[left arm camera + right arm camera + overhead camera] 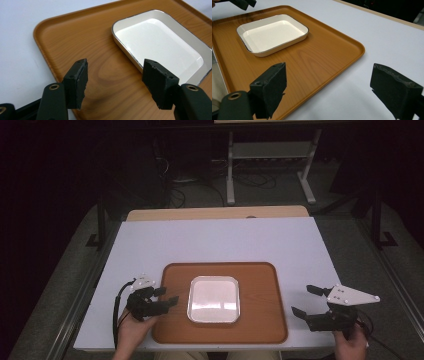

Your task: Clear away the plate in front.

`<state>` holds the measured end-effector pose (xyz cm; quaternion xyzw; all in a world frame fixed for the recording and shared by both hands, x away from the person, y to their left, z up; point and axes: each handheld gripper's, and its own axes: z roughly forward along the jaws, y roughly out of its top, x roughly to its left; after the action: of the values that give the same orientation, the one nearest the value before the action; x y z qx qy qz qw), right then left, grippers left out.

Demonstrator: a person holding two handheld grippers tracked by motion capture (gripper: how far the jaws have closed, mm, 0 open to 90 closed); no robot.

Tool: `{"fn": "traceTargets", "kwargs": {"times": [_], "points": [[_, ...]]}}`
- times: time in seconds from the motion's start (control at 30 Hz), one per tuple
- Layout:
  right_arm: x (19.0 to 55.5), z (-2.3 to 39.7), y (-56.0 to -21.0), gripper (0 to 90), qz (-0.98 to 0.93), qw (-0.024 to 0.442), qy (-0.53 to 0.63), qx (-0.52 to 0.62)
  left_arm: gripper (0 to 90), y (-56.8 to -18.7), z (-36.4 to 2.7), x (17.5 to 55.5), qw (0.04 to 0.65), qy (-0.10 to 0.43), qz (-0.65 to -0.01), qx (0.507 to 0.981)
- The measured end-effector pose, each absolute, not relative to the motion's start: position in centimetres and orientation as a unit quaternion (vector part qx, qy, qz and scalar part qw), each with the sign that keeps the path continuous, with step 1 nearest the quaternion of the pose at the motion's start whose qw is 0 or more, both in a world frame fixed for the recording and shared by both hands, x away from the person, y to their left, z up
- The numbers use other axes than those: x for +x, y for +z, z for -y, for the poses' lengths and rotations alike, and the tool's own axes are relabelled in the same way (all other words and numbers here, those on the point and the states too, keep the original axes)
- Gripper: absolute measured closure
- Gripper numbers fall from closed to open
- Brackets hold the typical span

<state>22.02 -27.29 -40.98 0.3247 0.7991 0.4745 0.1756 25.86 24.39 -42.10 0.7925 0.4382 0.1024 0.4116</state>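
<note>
- Scene: white rectangular enamel dish (213, 299) sits flat on a wood-grain tray (260, 320), roughly mid-tray; the tray lies on a white table (220, 240). The dish looks empty.
- Risk 1 (judgement): the dish rim is low and its walls slope. If the left gripper (166, 296) closes on the near rim at a shallow angle, the pads may slide off the glossy enamel, or tip the dish up on its far edge.
- Risk 2 (judgement): a push from one side alone could skate the dish across the smooth tray, or shift the tray on the table, since nothing braces the opposite side.
- Risk 3 (judgement): the lower jaw may catch the tray surface before it gets under the rim.
- Left gripper: jaws stand wide apart, nothing between them; in the left gripper view its fingers (76, 82) hover over bare tray just beside the dish's (160, 42) left edge, not touching it.
- Right gripper (307, 301): jaws wide, empty; held over the table just off the tray's right edge, well apart from the dish. In the right gripper view its fingers (272, 85) straddle the tray's (324, 60) corner without contact.
</note>
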Motion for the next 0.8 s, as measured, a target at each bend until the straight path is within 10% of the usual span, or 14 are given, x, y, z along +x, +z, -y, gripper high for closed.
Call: {"fn": "traceTargets", "kwargs": {"times": [0.8], "points": [[22.1, 27.5, -41.1, 12.7, -0.799, 0.173, 0.473, 0.328, 34.1, -41.9, -29.0, 26.2, 0.433, 0.138, -0.412, 0.79]]}}
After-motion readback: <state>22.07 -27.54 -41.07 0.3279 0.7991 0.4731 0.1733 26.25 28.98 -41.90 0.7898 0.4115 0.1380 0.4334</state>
